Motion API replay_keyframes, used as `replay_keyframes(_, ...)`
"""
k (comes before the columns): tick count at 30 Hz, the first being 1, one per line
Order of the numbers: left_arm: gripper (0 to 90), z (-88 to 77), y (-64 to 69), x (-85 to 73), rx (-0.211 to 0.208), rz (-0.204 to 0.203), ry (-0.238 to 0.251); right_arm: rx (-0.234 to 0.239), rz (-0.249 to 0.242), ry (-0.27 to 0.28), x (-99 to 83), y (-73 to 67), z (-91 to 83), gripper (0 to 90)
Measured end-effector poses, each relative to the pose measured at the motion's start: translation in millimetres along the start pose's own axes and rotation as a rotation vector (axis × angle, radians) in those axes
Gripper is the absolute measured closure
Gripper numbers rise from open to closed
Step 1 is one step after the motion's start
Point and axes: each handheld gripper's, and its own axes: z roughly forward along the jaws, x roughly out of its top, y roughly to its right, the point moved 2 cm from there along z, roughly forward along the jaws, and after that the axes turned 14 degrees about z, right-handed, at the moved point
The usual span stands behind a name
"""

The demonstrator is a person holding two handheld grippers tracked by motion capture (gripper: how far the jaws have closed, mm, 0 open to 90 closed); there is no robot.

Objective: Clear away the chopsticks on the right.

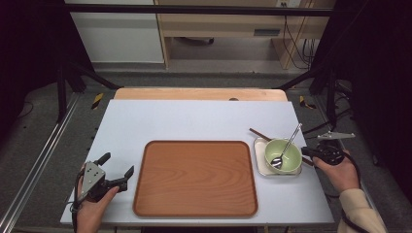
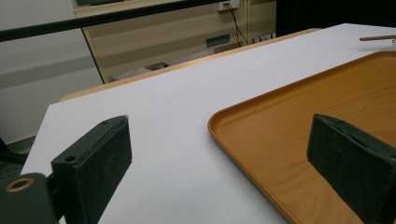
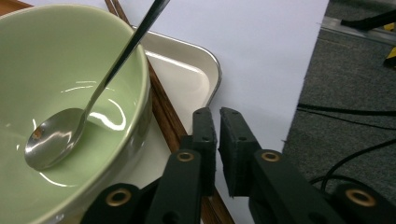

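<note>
Chopsticks (image 3: 161, 109) beside the green bowl (image 3: 70, 93), on the small white dish (image 3: 187, 79) right of the tray (image 1: 194, 177), are being approached by the right gripper (image 3: 217, 135), fingers nearly together and empty. Opening around them is judged next. The left gripper (image 2: 219, 158) is being held wide, idle.

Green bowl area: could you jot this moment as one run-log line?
right gripper: nearly shut, empty, beside chopsticks | green bowl: on white dish, spoon inside | left gripper: open, beside wooden tray
</note>
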Motion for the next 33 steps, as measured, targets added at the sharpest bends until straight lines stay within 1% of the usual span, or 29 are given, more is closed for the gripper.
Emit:
replay_keyframes(1, 6.2, 0.1, 0.2, 0.0, -0.001, 0.000, 0.000, -0.001, -0.001, 0.002, -0.6, 0.3, -2.1, 79.5)
replay_keyframes(2, 6.2, 0.2, 0.4, 0.1, -0.001, 0.000, 0.000, 0.001, -0.015, 0.002, -1.4, 1.3, -3.9, 77.9)
replay_keyframes(4, 6.2, 0.6, 0.9, 0.3, -0.003, 0.003, -0.001, 0.002, -0.026, 0.003, -5.0, 3.3, -7.3, 73.6)
replay_keyframes(6, 6.2, 1.3, 1.6, 0.6, -0.005, 0.004, 0.000, 0.008, -0.025, 0.004, -6.5, 3.4, -7.4, 72.4)
replay_keyframes(7, 6.2, 1.4, 1.8, 0.7, -0.006, 0.006, -0.002, -0.001, -0.036, -0.005, -9.6, 4.3, -7.2, 71.4)
replay_keyframes(10, 6.2, 2.2, 2.6, 1.0, -0.008, 0.007, -0.003, 0.006, -0.032, -0.009, -11.7, 4.4, -6.5, 71.4)
replay_keyframes(14, 6.2, 2.8, 3.4, 1.0, -0.011, 0.010, -0.005, 0.006, -0.044, -0.018, -13.6, 4.8, -5.7, 72.1)
replay_keyframes(19, 6.2, 3.3, 4.0, 0.8, -0.013, 0.012, -0.006, 0.010, -0.045, -0.023, -13.3, 4.3, -5.5, 73.3)
replay_keyframes(30, 6.3, 3.8, 4.5, 0.7, -0.016, 0.014, -0.007, 0.020, -0.029, -0.031, -11.3, 5.2, -1.4, 74.4)
replay_keyframes(31, 6.3, 4.0, 4.5, 0.6, -0.016, 0.016, -0.008, 0.021, -0.035, -0.031, -11.3, 5.8, -0.8, 74.5)
replay_keyframes(33, 6.3, 4.2, 4.9, 0.6, -0.018, 0.015, -0.008, 0.027, -0.020, -0.031, -11.0, 5.5, -0.3, 74.7)
